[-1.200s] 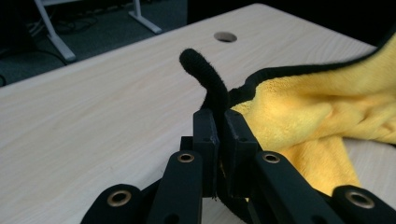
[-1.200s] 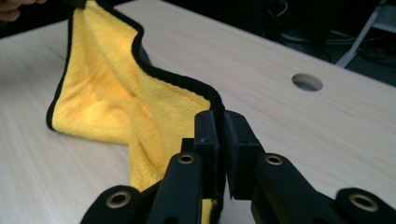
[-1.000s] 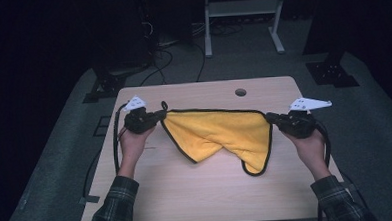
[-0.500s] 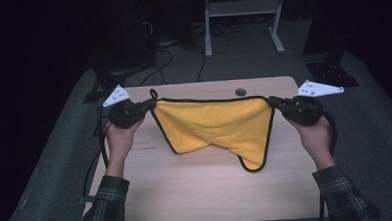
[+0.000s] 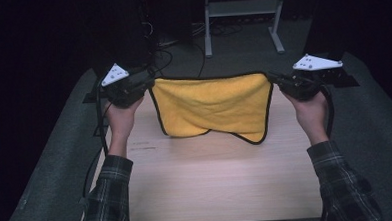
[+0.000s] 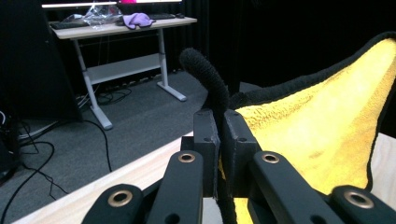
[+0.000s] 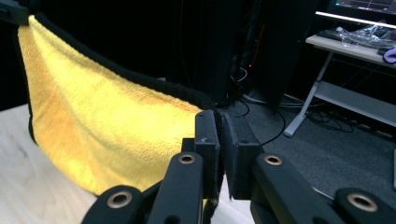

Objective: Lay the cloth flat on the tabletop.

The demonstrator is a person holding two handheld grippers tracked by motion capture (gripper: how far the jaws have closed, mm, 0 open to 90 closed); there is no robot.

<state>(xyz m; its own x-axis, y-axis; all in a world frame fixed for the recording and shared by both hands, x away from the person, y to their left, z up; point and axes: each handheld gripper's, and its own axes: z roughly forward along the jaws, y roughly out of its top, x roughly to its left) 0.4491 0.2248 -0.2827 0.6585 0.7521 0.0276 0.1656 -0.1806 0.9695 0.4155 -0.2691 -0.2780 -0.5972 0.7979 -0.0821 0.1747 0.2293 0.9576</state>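
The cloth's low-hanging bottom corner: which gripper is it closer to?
Right. The yellow cloth hangs stretched between both grippers, and its lowest corner sags below and just inward of the right gripper. The left gripper is shut on the opposite top corner, across the cloth.

**Materials and finish**

Cloth (image 5: 211, 107): yellow terry, nappy and matt, with a black stitched hem and a fuzzy black loop (image 6: 205, 77). Left gripper (image 6: 219, 135) and right gripper (image 7: 219, 135): matt black plastic jaws, brass-coloured metal rivets; flat matt grey top plates. Table (image 5: 222, 182): pale wood grain, smooth, slight sheen. Sleeves (image 5: 110, 194): woven plaid fabric. Floor (image 6: 130, 126): grey low-pile carpet.
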